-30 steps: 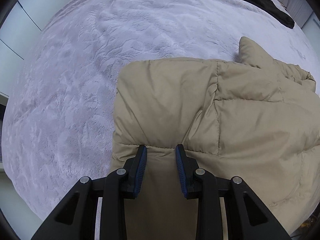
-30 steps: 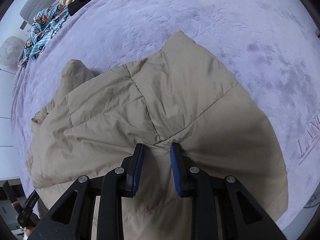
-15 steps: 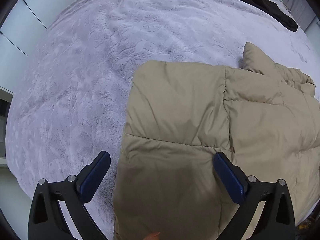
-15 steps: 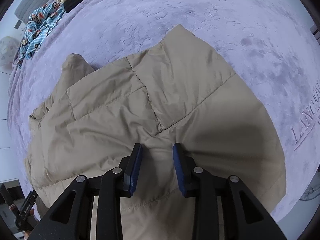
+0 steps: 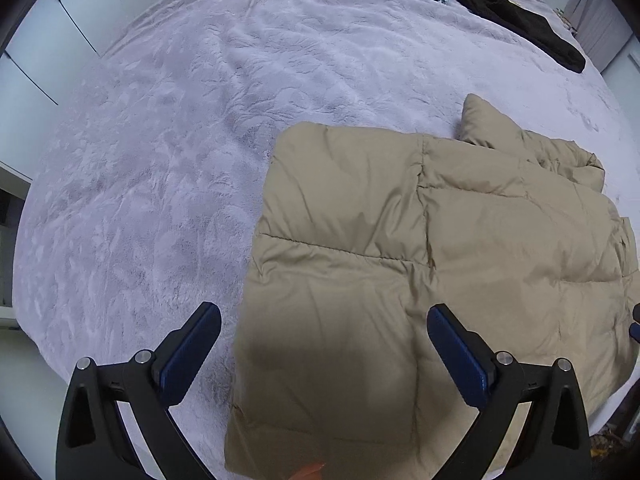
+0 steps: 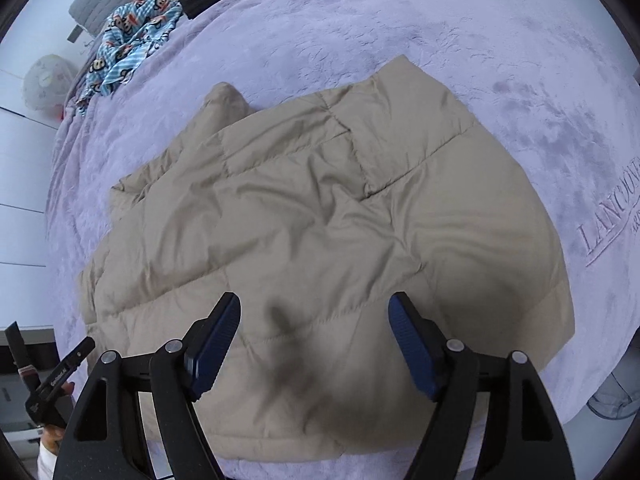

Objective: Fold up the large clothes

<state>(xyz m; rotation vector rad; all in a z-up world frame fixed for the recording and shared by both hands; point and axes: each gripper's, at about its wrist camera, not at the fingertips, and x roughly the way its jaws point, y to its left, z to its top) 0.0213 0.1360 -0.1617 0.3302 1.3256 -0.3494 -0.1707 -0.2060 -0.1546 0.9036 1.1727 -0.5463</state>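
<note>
Quilted beige jacket (image 5: 420,248) in smooth, faintly sheened cloth, lilac blanket (image 5: 200,140) in plush embossed fleece, gripper fingers (image 6: 120,408) in matt black plastic, pads (image 6: 412,348) in ribbed blue rubber.

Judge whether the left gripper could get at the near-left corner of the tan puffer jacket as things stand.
Probably yes. The left gripper hangs open right above the tan puffer jacket, its jaws having just opened and nothing between them. That corner lies flat on the lilac blanket, with nothing over it.
</note>
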